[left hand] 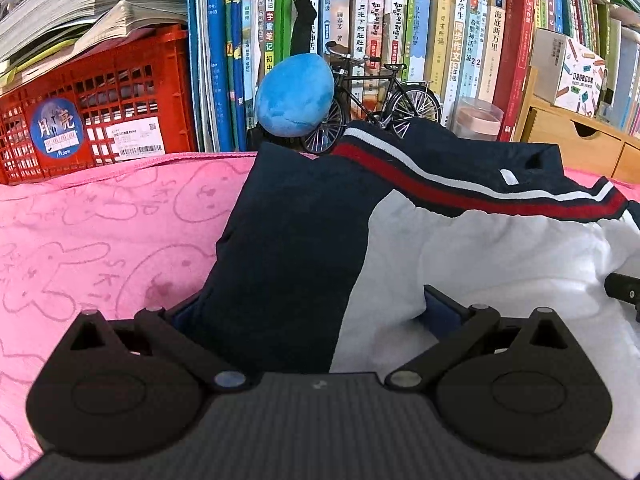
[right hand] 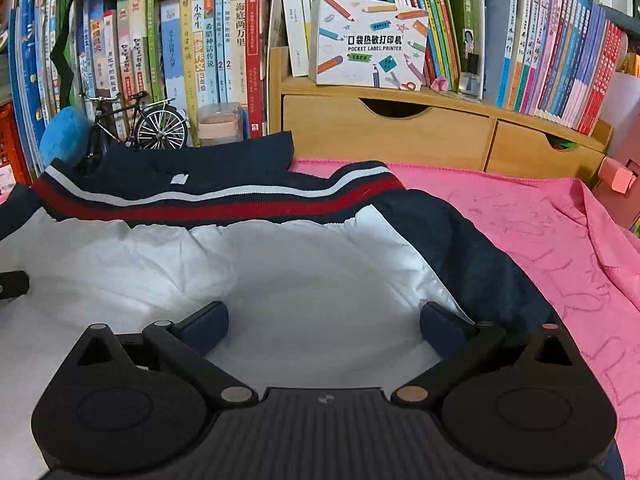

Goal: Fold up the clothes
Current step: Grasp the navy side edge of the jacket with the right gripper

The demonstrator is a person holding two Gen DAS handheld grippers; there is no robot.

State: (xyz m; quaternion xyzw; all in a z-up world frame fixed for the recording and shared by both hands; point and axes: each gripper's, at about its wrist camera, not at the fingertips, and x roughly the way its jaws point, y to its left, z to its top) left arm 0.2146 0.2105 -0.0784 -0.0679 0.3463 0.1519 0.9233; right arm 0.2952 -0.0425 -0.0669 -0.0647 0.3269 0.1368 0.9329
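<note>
A navy and white jacket (left hand: pixel 500 248) with a red and white striped band (left hand: pixel 440 184) lies on a pink towel (left hand: pixel 100 240). My left gripper (left hand: pixel 312 312) is open, its blue-padded fingers (left hand: pixel 440 310) spread wide at the jacket's left near edge, with navy and white cloth bulging between them. In the right wrist view the same jacket (right hand: pixel 280 264) fills the middle. My right gripper (right hand: pixel 324 320) is open, low over the white panel, nothing pinched. A black part of the other gripper (right hand: pixel 12 284) shows at the left edge.
Behind the towel stand a red crate (left hand: pixel 100 112), rows of books (left hand: pixel 400 20), a blue plush (left hand: pixel 294 96), a model bicycle (left hand: pixel 384 100) and a wooden drawer box (right hand: pixel 400 132) bearing a label printer carton (right hand: pixel 368 40). The pink towel (right hand: pixel 560 248) extends to the right.
</note>
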